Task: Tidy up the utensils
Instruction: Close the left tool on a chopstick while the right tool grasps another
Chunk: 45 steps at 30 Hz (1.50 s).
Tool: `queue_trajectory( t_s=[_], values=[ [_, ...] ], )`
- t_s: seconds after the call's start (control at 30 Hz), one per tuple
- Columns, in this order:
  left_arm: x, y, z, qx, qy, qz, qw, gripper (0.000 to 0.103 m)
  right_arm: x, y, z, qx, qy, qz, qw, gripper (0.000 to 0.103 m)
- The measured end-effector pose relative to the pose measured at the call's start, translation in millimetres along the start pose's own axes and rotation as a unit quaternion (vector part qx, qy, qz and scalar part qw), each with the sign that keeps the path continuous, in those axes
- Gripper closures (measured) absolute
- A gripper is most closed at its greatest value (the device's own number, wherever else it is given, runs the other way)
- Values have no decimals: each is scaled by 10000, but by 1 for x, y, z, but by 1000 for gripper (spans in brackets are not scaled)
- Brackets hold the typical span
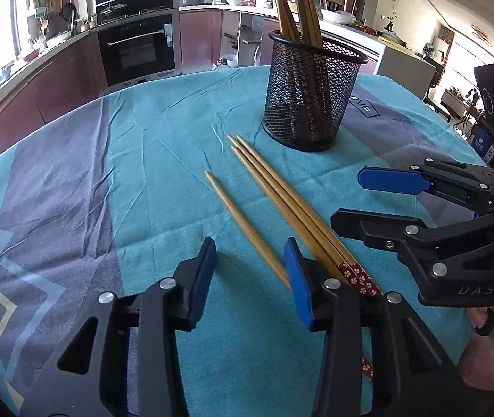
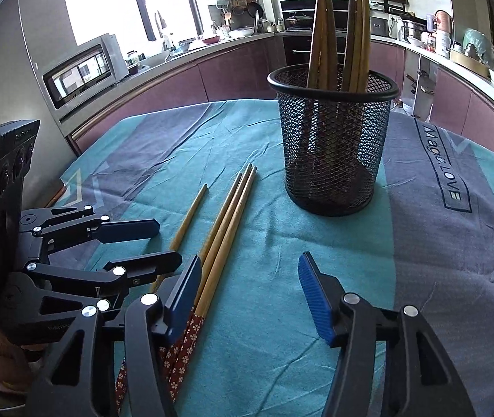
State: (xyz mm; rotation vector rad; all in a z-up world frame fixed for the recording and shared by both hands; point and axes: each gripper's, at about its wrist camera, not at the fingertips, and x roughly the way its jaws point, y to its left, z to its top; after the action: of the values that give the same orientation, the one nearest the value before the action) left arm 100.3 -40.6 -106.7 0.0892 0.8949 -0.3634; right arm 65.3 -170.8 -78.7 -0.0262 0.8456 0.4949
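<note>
Your two grippers hover low over a teal tablecloth (image 1: 163, 160), both with fingers spread and nothing between them, as four loose chopsticks wait to join the ones already standing in the black mesh holder (image 1: 311, 93).

The left gripper (image 1: 250, 278) straddles the thick end of the single chopstick (image 1: 243, 224), which lies a little apart from the others. Just beside it, a bundle of three chopsticks (image 1: 281, 196) runs tips-first toward the holder, its red flowered handles passing under that gripper's right finger. The right gripper (image 2: 248, 295) sits open next to the same bundle, with its left finger over the flowered ends.

The likely trouble: if you close either claw here, you may catch two or three sticks at once, or pinch only one and scissor the rest across the cloth. The round, tapered wood looks prone to rolling or twisting in the pads. The wrinkled cloth could also bunch up under a finger pressed down too far.

The two grippers sit near each other over the handle ends, so a collision is a risk if both move in together. The sticks already in the holder lean across its mouth, narrowing the gap for the next one. The kitchen counters (image 2: 184, 55) lie well beyond the table.
</note>
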Motion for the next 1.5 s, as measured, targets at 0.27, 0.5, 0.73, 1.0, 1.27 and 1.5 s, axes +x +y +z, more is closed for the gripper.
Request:
queue_trajectory(
  t_s=[0.27,0.5,0.73,1.0,1.27,1.5],
  values=[
    [1,4,2,-67,-15,-37,10000,68,10,5,3,-112,195,-59,9997,61],
    [2,8,3,-96,-11,-54,9999,77,15,6,3,-178,291,-205,9992,69],
    [4,7,5,-45,9,3,10000,77,20,9,9,-282,338,-269,9987,69],
    [9,7,11,-98,-10,92,9999,87,32,16,20,-433,359,-352,9978,88],
    [8,11,10,-105,16,74,9999,86,33,11,22,-370,401,-281,9981,94],
    [11,11,12,-196,-9,128,9997,89,32,5,23,-263,379,-184,9988,97]
  ],
)
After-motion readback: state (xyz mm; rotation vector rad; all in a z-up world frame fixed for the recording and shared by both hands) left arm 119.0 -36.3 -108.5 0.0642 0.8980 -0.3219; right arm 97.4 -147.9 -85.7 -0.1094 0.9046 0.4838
